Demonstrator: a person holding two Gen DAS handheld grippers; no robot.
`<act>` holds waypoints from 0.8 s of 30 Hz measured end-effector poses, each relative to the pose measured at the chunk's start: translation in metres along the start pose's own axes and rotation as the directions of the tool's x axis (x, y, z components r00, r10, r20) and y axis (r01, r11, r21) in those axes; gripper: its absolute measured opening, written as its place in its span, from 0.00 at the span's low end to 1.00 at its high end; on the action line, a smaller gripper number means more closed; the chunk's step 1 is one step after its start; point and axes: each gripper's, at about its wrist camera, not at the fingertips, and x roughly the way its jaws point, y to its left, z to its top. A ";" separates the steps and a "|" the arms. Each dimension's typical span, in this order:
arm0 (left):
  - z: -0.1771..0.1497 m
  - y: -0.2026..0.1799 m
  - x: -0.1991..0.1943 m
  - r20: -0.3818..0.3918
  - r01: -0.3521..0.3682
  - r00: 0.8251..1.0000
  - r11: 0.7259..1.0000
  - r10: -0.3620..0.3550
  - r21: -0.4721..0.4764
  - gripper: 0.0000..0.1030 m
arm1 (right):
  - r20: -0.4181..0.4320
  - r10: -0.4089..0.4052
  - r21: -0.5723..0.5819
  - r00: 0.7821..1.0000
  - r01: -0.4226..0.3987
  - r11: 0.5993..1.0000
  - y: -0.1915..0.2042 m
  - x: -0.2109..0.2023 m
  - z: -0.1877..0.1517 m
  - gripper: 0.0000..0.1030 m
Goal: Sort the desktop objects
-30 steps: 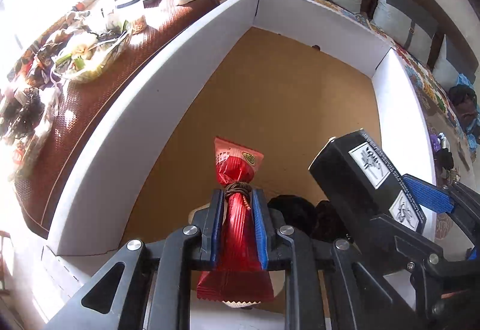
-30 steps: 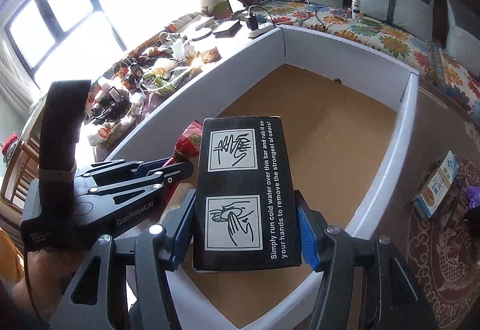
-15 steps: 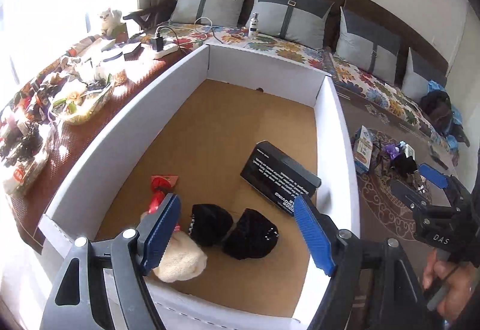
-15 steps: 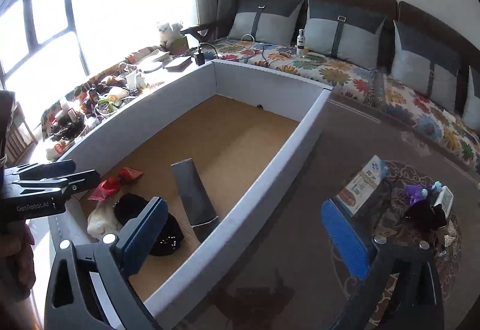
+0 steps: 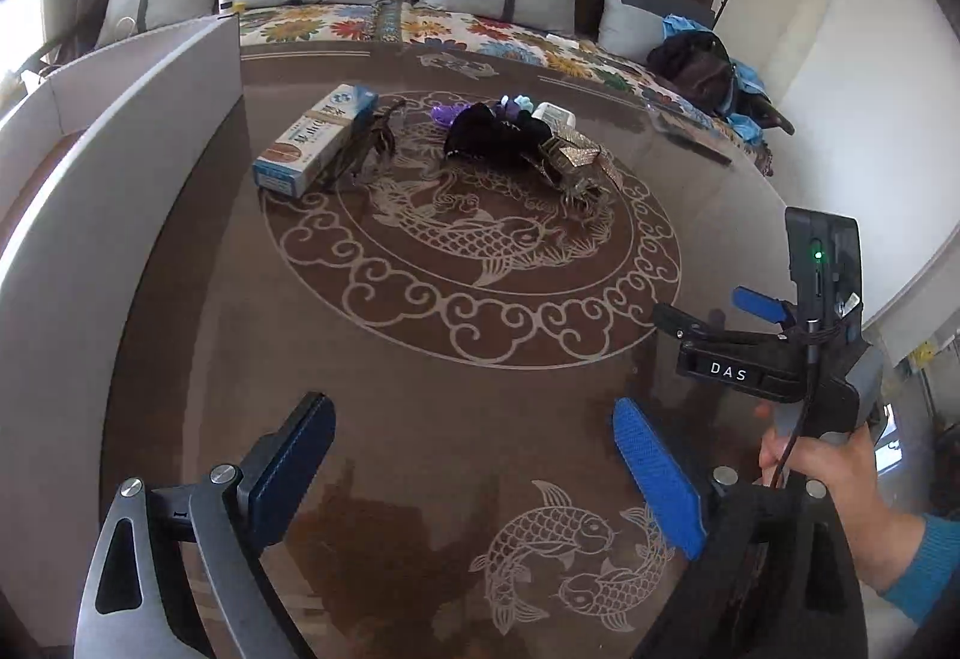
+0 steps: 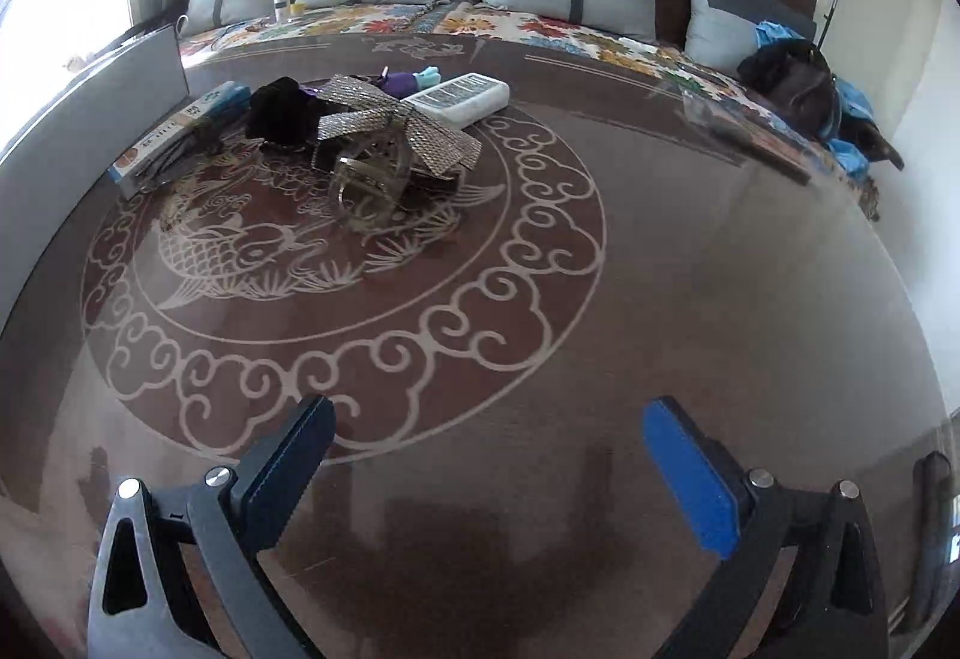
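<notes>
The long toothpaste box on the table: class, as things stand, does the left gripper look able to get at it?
Probably yes. The left gripper, jaws opening and empty, faces bare table; the toothpaste box lies ahead, a dark item against only its right side.

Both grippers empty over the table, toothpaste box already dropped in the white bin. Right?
Not quite. Both the left gripper, its jaws opening, and the right gripper are empty over the table, but the toothpaste box lies on the table beside the white bin, not in it. The left wrist view shows this.
</notes>
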 end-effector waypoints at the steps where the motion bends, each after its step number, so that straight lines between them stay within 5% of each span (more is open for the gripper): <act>1: 0.000 -0.007 0.012 -0.013 -0.013 1.000 1.000 0.013 0.011 0.92 | 0.008 0.026 0.015 1.000 -0.026 1.000 -0.006 0.000 -0.001 1.00; 10: 0.019 -0.032 0.075 -0.060 -0.113 0.991 0.989 0.119 0.091 0.92 | 0.004 0.070 0.069 0.998 -0.070 0.995 -0.008 0.004 -0.001 1.00; 14: 0.021 -0.042 0.085 -0.010 -0.190 0.981 0.974 0.193 0.121 0.96 | 0.004 0.065 0.066 0.998 -0.065 0.996 -0.006 0.003 -0.002 1.00; 24: 0.030 -0.047 0.097 0.027 -0.170 0.985 0.975 0.168 0.142 1.00 | 0.002 0.042 0.097 0.999 -0.042 0.994 -0.008 0.004 -0.003 1.00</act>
